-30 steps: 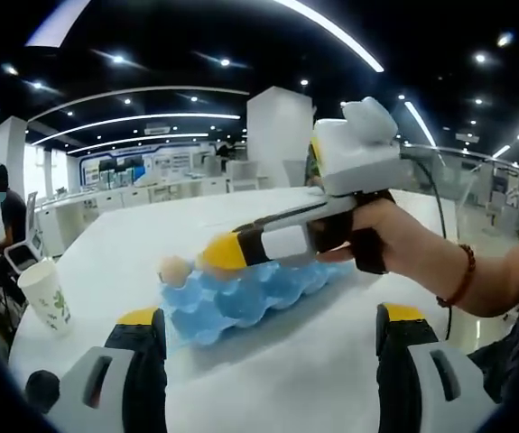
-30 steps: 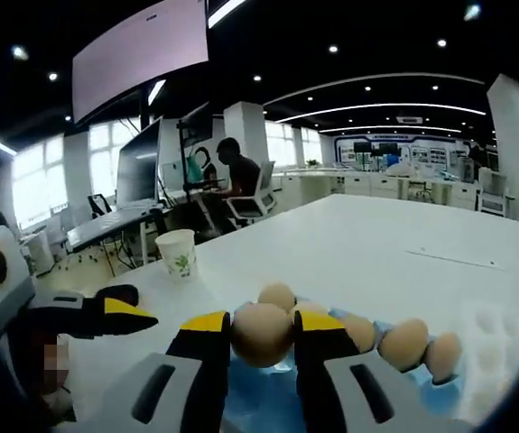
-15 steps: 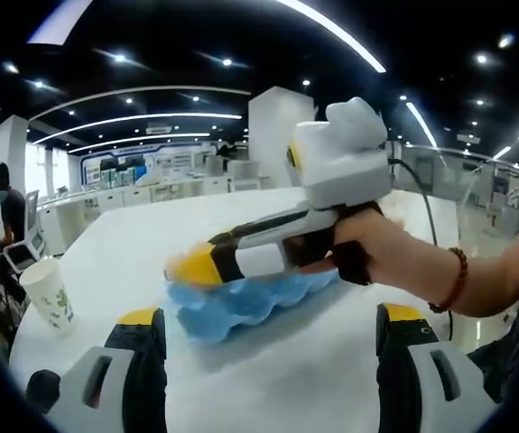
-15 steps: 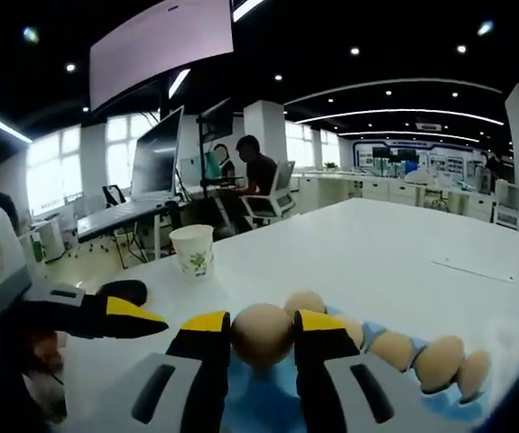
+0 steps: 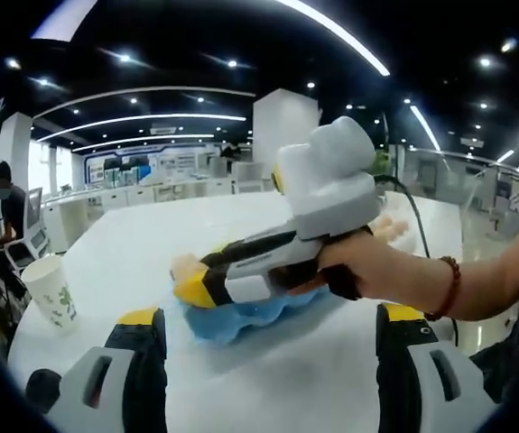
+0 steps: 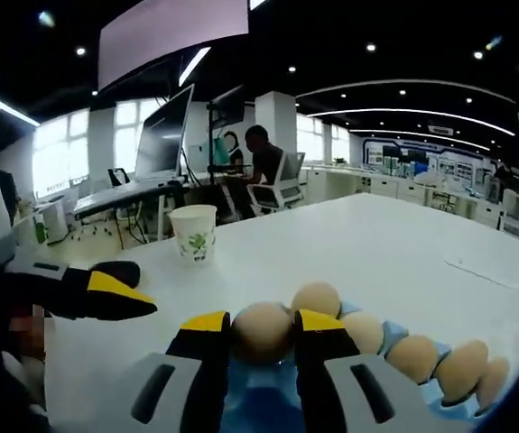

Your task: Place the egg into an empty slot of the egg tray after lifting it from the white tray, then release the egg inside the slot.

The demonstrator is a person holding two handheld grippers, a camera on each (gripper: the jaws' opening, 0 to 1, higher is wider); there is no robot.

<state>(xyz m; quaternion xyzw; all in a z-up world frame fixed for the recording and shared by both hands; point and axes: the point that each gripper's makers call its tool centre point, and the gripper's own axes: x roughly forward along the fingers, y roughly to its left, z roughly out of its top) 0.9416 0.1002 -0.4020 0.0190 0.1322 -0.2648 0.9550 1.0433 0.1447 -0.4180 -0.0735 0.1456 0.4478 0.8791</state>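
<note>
Between the yellow-tipped jaws of the right gripper point(image 6: 262, 332), a pale brown egg point(image 6: 263, 330) sits clamped, smooth and matte, just above the blue egg tray point(image 6: 268, 401) in the right gripper view. More eggs fill the tray's far slots: one point(image 6: 317, 299) directly behind the held egg, and a row point(image 6: 440, 368) curving off to the right. A paper cup point(image 6: 193, 233) with a green print stands on the white table point(image 6: 394, 257) beyond, well apart from the tray. People sit at desks with monitors in the office background.

From the left gripper view, the right gripper point(image 5: 189, 284) reaches in from the right, gripped by a person's hand point(image 5: 367, 268) (a beaded bracelet at the wrist), its body lying across the tray point(image 5: 241, 316) and hiding most of the slots. The egg point(image 5: 185, 266) peeks out at its tip, over the tray's near-left end. The left gripper point(image 5: 269, 338) hangs short of the tray with its jaws spread wide and nothing between them. The cup point(image 5: 49, 293) stands at the table's left edge.
</note>
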